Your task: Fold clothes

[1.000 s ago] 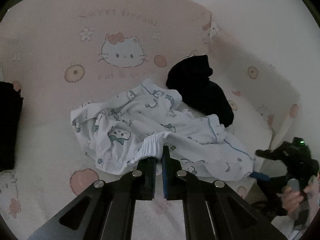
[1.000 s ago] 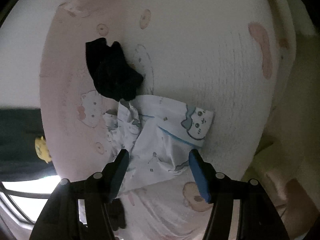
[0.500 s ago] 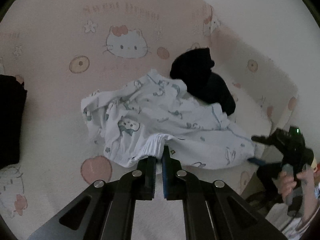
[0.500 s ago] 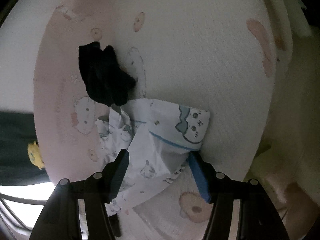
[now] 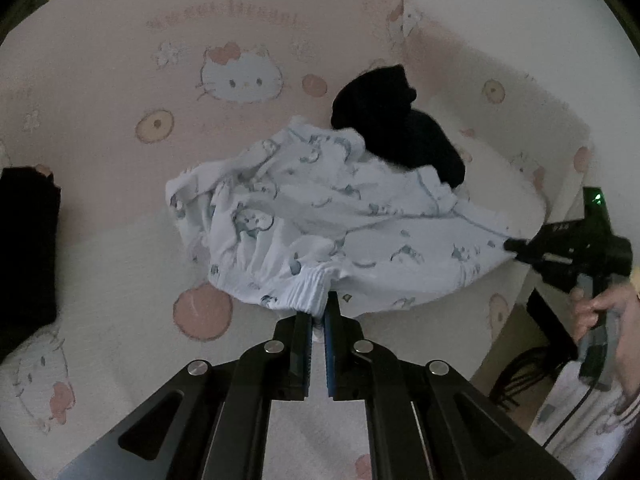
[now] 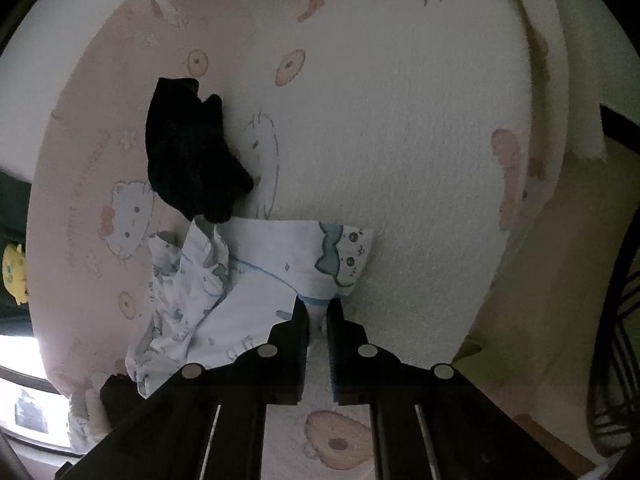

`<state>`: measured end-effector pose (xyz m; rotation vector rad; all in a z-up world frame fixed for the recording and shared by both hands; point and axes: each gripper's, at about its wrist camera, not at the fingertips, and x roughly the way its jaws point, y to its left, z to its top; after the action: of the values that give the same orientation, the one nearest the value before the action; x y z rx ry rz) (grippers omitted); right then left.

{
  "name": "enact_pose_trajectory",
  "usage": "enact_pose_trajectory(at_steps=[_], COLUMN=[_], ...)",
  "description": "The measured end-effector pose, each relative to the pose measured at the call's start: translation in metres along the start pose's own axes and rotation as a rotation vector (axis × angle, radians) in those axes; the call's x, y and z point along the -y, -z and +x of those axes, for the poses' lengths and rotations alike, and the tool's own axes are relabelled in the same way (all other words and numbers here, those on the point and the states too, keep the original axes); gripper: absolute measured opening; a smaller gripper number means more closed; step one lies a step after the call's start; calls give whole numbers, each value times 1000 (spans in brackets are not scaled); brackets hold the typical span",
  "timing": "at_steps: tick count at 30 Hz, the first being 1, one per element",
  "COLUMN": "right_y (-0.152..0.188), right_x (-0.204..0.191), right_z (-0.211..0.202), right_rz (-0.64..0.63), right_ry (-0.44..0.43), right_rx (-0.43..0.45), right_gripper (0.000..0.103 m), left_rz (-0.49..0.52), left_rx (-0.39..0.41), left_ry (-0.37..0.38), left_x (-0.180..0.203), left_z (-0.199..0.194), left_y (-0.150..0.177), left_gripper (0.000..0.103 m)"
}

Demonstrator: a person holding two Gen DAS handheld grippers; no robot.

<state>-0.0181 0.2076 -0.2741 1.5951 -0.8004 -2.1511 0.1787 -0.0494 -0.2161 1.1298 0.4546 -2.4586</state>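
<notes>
A white pyjama garment with a blue cat print (image 5: 320,208) lies crumpled on the bed. My left gripper (image 5: 318,312) is shut on its gathered elastic waistband at the near edge. In the left wrist view my right gripper (image 5: 516,246) pinches the garment's far right corner, with a hand (image 5: 596,308) on its handle. In the right wrist view the jaws of my right gripper (image 6: 318,312) are closing, and the blue-piped hem of the garment (image 6: 264,276) is pressed between the pads. A black garment (image 5: 396,136) lies bunched behind the white one and touches it.
The bed is covered by a pink and white cartoon-cat blanket (image 5: 120,60). A dark folded cloth (image 5: 24,248) lies at the left edge, and a yellow plush (image 6: 14,272) sits beyond the bed. The bed's edge drops off on the right, with a dark chair frame (image 5: 520,376) below it.
My right gripper's jaws went from wide open around the hem to closed on it. The garment now stretches tauter between the two grippers. The left gripper kept its grip and shifted a little.
</notes>
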Motion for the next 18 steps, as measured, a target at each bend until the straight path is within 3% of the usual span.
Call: enact_pose_trajectory(at_steps=[8,13,18], right_y=[-2,-7,-9], right_x=[-3,2,4], right_z=[-8,-22,-23], right_rz=[-24,-26,-48], right_ry=[25,52,-57], right_rx=[13,49,3], right_gripper=[7,7,8], left_rz=[65,89,75], left_rx=[-52,-99,-111], left_ry=[40,18,2], left_x=[14,18,11], left_z=[-8,-3,-4], left_y=[20,37,40], left_gripper=[4,4,4])
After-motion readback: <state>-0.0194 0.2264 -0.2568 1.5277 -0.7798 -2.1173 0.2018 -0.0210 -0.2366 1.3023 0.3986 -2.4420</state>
